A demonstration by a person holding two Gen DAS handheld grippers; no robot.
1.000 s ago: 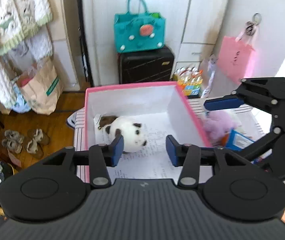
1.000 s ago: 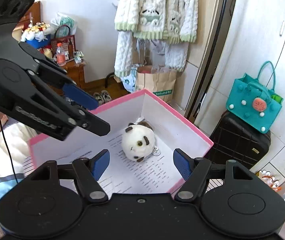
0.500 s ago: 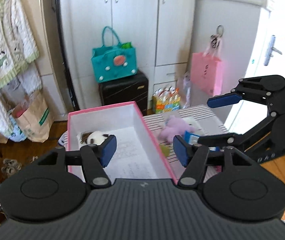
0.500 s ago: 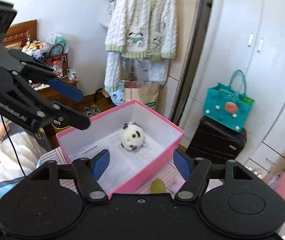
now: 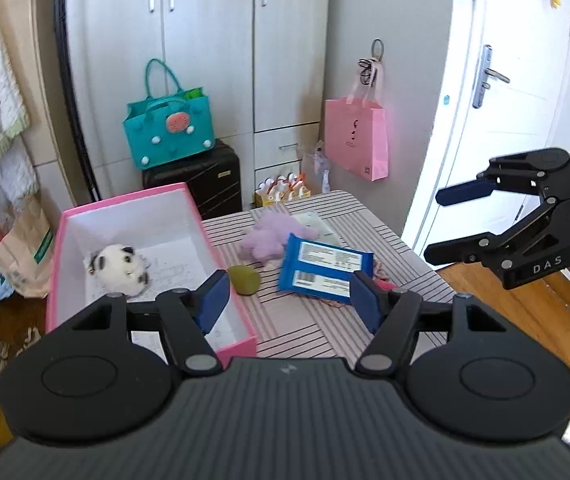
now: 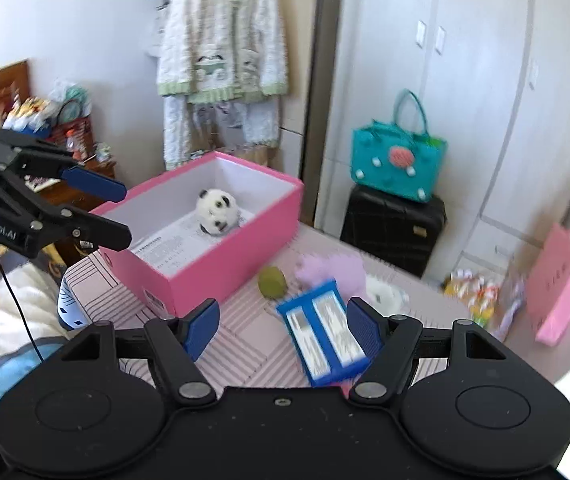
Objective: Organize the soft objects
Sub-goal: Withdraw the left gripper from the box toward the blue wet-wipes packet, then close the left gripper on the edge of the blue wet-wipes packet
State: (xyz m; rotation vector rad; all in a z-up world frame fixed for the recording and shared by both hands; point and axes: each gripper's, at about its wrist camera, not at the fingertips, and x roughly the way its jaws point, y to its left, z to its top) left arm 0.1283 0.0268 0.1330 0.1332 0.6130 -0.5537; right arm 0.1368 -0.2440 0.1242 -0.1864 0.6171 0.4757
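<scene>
Since a second ago I have pulled both grippers up and back from the pink box (image 5: 153,200): then they hung right over its open top, now they sit above the striped bench (image 5: 305,320) with the box off to the left and the unsorted pile coming into view on the box's right side. The left gripper (image 5: 289,300) has its jaws spread with nothing between them, and the right gripper (image 6: 283,326) is the same, jaws wide and empty. One piece of the job looks done: the black-and-white plush (image 5: 119,266) lies inside the box, on the printed paper lining its floor, toward the far-left corner. The rest is still outside. Just beside the box's right wall sits a small olive-green soft ball (image 5: 244,279); a little further from the box lies the purple plush (image 5: 265,236), and touching it on the side away from the box is a blue packet (image 5: 321,268), which partly covers something pink and patterned I cannot identify. Beyond the purple plush, further again from the box, I see a white, flat packet-like thing (image 5: 317,224); the right wrist view is too blurred there to name it. By my reading the task is at an early stage, with one item stowed and at least the green ball and purple plush left to carry over.
</scene>
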